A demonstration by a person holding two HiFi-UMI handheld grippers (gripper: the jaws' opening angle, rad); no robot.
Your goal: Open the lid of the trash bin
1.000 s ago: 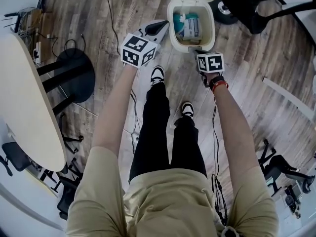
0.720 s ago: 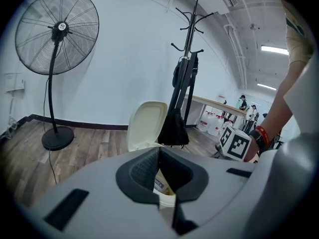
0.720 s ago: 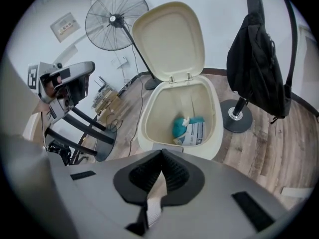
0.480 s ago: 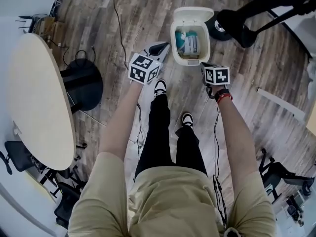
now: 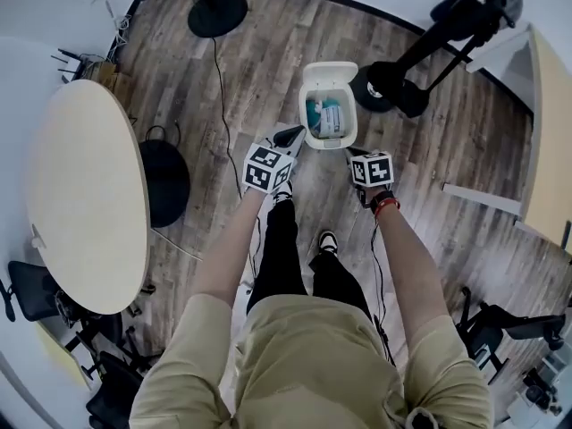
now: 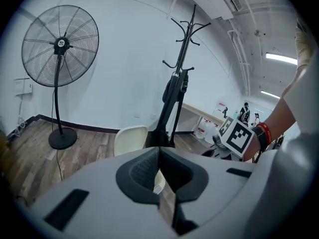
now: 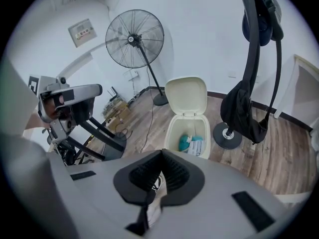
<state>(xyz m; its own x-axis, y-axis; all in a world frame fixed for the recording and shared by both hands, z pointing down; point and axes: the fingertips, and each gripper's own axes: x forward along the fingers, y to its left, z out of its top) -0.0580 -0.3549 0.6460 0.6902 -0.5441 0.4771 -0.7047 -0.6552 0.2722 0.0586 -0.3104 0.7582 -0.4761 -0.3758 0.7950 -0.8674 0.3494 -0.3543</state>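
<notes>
The cream trash bin [image 5: 315, 130] stands on the wood floor with its lid [image 5: 329, 73] swung up and back. Teal and white rubbish lies inside. My left gripper [image 5: 290, 138] is shut and empty, just left of the bin's near corner. My right gripper [image 5: 354, 153] is also shut and empty, just short of the bin's front rim. In the right gripper view the open bin [image 7: 175, 132] and raised lid [image 7: 186, 96] lie ahead of the closed right gripper [image 7: 162, 154]. From the left gripper [image 6: 159, 151], whose jaws meet, only the lid [image 6: 130, 138] shows.
A coat rack base [image 5: 386, 88] stands right of the bin and a fan base [image 5: 218, 12] behind it. A round table [image 5: 85, 195] and a black stool [image 5: 165, 181] are at left. A cable [image 5: 223, 123] runs over the floor. A desk edge [image 5: 550, 132] is at right.
The head view has pulled up and back, so the bin looks smaller. Both grippers have drawn slightly away from the bin. The lid stays open.
</notes>
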